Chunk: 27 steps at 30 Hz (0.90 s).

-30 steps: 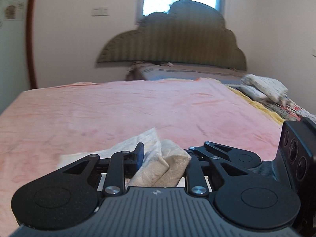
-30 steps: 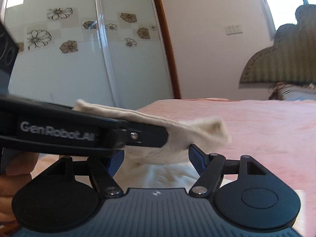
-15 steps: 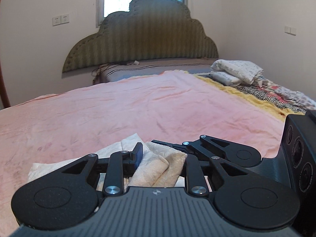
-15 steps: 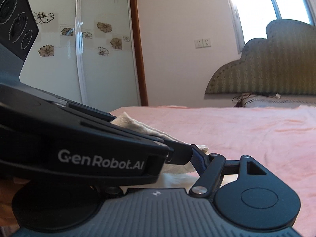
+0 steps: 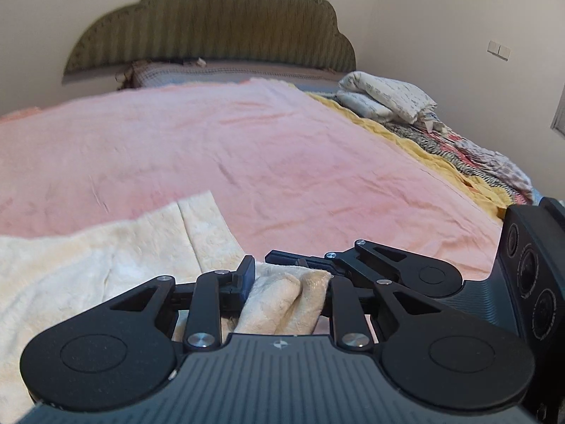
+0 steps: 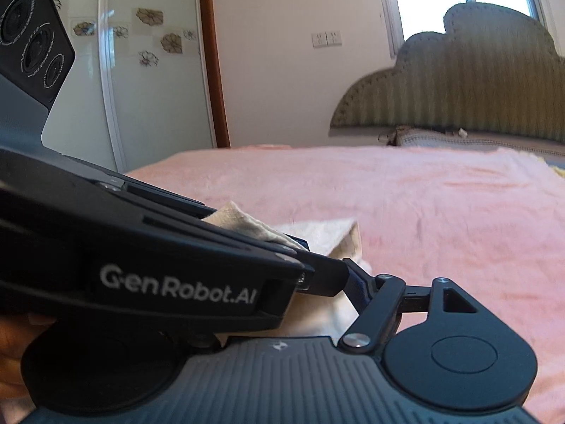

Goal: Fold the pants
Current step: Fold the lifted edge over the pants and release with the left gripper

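The cream pants (image 5: 88,275) lie partly spread on the pink bedspread (image 5: 247,148) at the lower left. A bunched fold of them sits between the fingers of my left gripper (image 5: 289,279), which is shut on it. My right gripper (image 6: 279,272) stands close beside it, its jaws wide and opening. Cream cloth (image 6: 317,233) lies between them, and no pad can be seen pressing on it. In the right wrist view my left gripper (image 6: 317,258) crosses in front and hides the right gripper's left finger. The right finger (image 6: 356,282) shows.
A padded green headboard (image 5: 219,24) stands at the far end of the bed. Folded and patterned bedding (image 5: 385,99) is heaped along the bed's right side. A wardrobe with flowered sliding doors (image 6: 141,70) stands to the left. A hand (image 6: 14,346) holds the left gripper.
Both grippers have sunk toward the bed and tipped downward. The pants' fold has come down with them, and more cream cloth lies flat on the spread. The left gripper now covers more of the right view.
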Available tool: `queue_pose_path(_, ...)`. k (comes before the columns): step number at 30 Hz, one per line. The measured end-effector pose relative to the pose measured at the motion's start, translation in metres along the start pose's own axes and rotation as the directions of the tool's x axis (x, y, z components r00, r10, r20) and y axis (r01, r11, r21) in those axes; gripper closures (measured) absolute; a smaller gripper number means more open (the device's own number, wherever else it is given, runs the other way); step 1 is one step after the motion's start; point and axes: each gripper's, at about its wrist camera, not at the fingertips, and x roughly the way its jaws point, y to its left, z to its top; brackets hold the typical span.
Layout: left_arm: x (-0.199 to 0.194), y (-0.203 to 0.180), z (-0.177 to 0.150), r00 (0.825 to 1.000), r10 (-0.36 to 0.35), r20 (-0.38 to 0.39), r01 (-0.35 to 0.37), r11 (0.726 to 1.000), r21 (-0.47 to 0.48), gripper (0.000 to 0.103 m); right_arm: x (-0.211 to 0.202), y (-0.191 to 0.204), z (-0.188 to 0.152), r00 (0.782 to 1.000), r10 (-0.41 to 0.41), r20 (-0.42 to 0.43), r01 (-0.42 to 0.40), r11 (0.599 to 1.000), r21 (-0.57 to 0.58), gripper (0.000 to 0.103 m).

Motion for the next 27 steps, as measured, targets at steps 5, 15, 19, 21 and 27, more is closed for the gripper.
queue_pose_path(5, 0.009, 0.011, -0.008, 0.997, -0.062, -0.041, 0.060, 0.997, -0.052, 0.072, -0.001, -0.007, -0.012, 0.996, -0.021, -0.084, 0.023, 1.000, 0.020, 0.025)
queue_pose_path(15, -0.043, 0.040, 0.011, 0.989, -0.141, 0.049, 0.146, 0.980, -0.135, 0.037, -0.035, -0.040, -0.017, 0.969, -0.203, -0.141, 0.221, 0.967, 0.129, 0.025)
queue_pose_path(19, -0.076, 0.066, 0.011, 0.993, 0.078, 0.089, -0.067, 0.991, -0.118, 0.033, -0.042, -0.051, -0.001, 0.986, -0.161, -0.041, 0.166, 0.954, 0.249, 0.025)
queue_pose_path(21, -0.086, 0.082, 0.008, 0.982, 0.177, 0.074, -0.166, 0.978, -0.128, 0.033, -0.031, -0.051, 0.010, 0.999, -0.034, -0.002, 0.033, 0.954, 0.299, 0.025)
queue_pose_path(27, -0.109, 0.133, -0.015, 0.954, 0.299, 0.021, -0.288, 0.932, -0.219, 0.033, 0.040, -0.054, 0.034, 0.993, 0.106, -0.060, -0.081, 0.940, 0.331, 0.025)
